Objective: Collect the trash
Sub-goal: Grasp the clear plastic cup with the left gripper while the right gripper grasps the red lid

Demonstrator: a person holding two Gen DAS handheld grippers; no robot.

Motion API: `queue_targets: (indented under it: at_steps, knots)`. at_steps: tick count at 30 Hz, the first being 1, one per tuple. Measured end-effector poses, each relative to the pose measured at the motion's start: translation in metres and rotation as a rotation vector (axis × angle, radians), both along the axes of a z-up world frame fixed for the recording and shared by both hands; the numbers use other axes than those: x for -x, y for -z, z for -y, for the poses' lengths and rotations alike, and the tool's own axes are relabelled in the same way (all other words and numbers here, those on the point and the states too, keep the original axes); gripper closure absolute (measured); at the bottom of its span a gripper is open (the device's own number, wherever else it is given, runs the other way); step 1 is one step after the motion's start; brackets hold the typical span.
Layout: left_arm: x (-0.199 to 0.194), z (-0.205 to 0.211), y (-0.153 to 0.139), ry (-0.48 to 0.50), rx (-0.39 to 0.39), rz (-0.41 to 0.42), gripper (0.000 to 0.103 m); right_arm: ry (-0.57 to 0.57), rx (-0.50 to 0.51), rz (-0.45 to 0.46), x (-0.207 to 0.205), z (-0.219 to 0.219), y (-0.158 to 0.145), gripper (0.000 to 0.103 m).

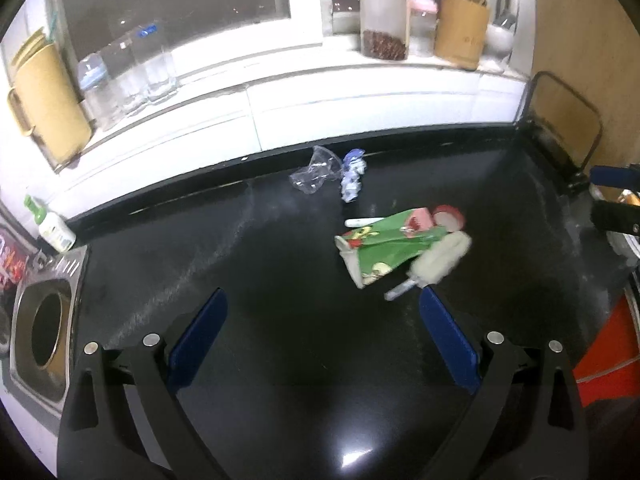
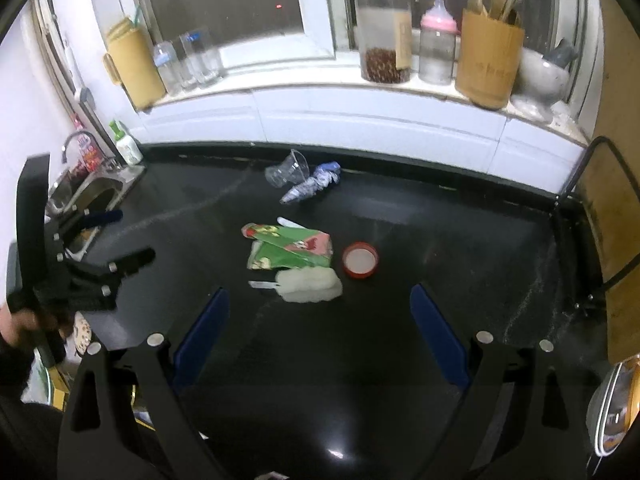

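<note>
left wrist view: left claw (image 1: pixel 322 308) spread wide, nothing between the pads, hovering above the black surface (image 1: pixel 248 264). trash lies ahead and to the right: a green wrapper (image 1: pixel 380 250) with a white fuzzy brush-like piece (image 1: pixel 442 262) touching its right edge, a red lid (image 1: pixel 452 216) just behind, a white stick (image 1: pixel 362 223) poking out on the far side. further back, near the wall, a crushed clear cup (image 1: pixel 316 174) touches a crumpled blue-white wrapper (image 1: pixel 352 178). sink (image 1: pixel 44 328) at far left. no bin in view.

right wrist view: right claw (image 2: pixel 320 308) also wide open and empty, above the same surface (image 2: pixel 460 240). green wrapper (image 2: pixel 290 250), fuzzy piece (image 2: pixel 310 286) and red lid (image 2: pixel 360 260) sit just ahead; clear cup (image 2: pixel 288 170) and blue-white wrapper (image 2: pixel 314 184) beyond. left claw (image 2: pixel 116 236) visible at left, held by a hand (image 2: pixel 18 326).

progress: judged barely begun. every piece seen is on the surface, none gripped. all pick-ups remain.
</note>
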State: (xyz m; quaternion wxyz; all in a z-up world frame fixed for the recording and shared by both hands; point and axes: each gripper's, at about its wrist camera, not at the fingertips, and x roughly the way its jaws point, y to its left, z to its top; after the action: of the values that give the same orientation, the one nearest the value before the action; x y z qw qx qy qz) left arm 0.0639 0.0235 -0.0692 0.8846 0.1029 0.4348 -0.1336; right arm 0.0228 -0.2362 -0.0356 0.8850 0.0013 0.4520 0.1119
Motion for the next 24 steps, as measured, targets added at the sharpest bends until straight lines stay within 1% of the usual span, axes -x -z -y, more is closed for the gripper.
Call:
queue_targets:
  at_steps: [5,9,12,14,18,19,20,22,24]
  knots:
    - [-0.047,-0.003,0.028,0.022,-0.032,-0.031,0.009,-0.001,0.003,-0.060,-0.032,0.014,0.035,0.014]
    - [-0.097,-0.004,0.053,0.033,-0.049,-0.057,0.009,0.011,0.027,-0.124,-0.064,0.022,0.074,0.014]
    - [-0.135,-0.005,0.069,0.058,-0.035,-0.069,0.009,0.026,0.038,-0.171,-0.090,0.027,0.105,0.014]
    - [-0.162,0.000,0.081,0.086,-0.049,-0.075,0.009,0.043,0.040,-0.204,-0.108,0.031,0.125,0.015]
    - [-0.201,0.012,0.100,0.165,-0.055,-0.079,0.009,0.059,0.039,-0.260,-0.140,0.037,0.150,0.023]
    - [-0.209,0.015,0.105,0.185,-0.053,-0.085,0.009,0.061,0.047,-0.268,-0.144,0.038,0.154,0.028]
    - [-0.218,0.019,0.112,0.212,-0.057,-0.085,0.009,0.062,0.052,-0.279,-0.150,0.039,0.158,0.030]
    - [-0.231,0.026,0.124,0.252,-0.087,-0.080,0.009,0.063,0.048,-0.303,-0.160,0.042,0.167,0.037]
    - [-0.240,0.031,0.133,0.281,-0.091,-0.092,0.009,0.054,0.058,-0.313,-0.167,0.040,0.172,0.041]
